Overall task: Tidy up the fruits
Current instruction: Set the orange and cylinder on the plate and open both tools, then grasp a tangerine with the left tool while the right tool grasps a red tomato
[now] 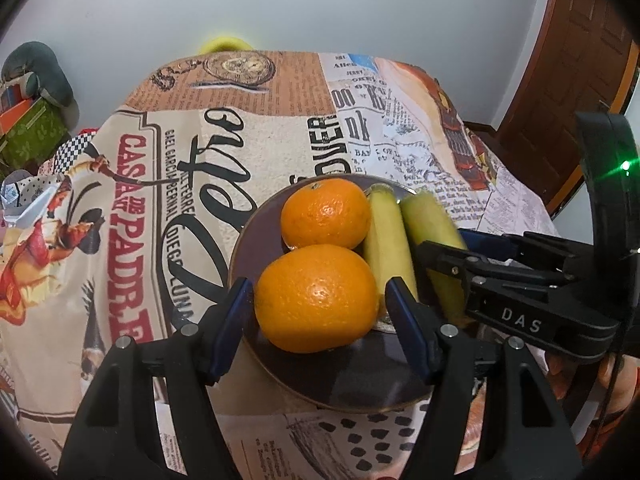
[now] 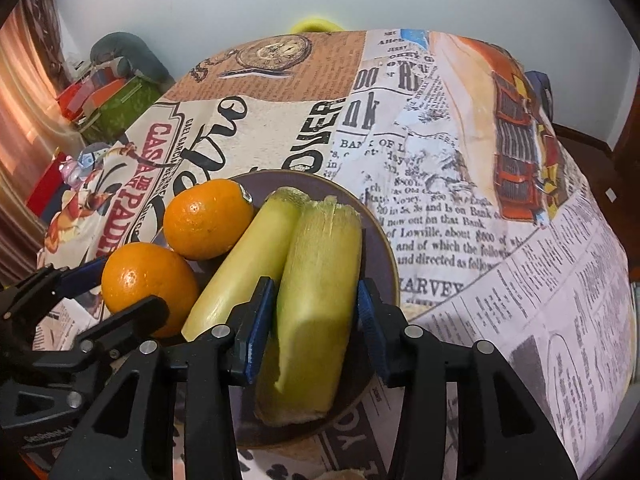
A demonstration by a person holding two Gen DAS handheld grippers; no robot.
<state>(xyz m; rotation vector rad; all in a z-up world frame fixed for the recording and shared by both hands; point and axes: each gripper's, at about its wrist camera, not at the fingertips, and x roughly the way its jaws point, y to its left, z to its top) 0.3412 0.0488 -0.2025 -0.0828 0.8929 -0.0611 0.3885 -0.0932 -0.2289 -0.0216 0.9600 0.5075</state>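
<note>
Two oranges and two yellow-green fruit pieces, all on one dark plate [image 1: 256,240] on a table with a newspaper-print cloth [image 1: 168,184].

In the left wrist view: left gripper [image 1: 318,300] spread wide, one blue pad [image 1: 230,320] on each side of the near orange [image 1: 316,298]. Small gaps on both sides, so not squeezing it. Far orange [image 1: 326,213] just past the fingertips, touching the near one. To the right of the right finger, the two long pieces [image 1: 386,240] side by side. Right gripper [image 1: 460,256] reaching in from the right, black, with "DAS" on it, over the far-right piece.

In the right wrist view: left gripper [image 2: 100,284] at the far left, one blue finger behind the near orange [image 2: 148,284], one black finger in front of it. Far orange [image 2: 208,220] up and left of the fingertips. Thin piece [image 2: 248,264] just outside the left finger. Fat piece [image 2: 316,312] right between the two fingers of the right gripper [image 2: 316,304]. Left pad [image 2: 260,320] up against it, right pad [image 2: 370,320] with a little gap. Fingers apart, around the piece, not clamped tight. Plate rim [image 2: 390,248] just past the right finger.
</note>
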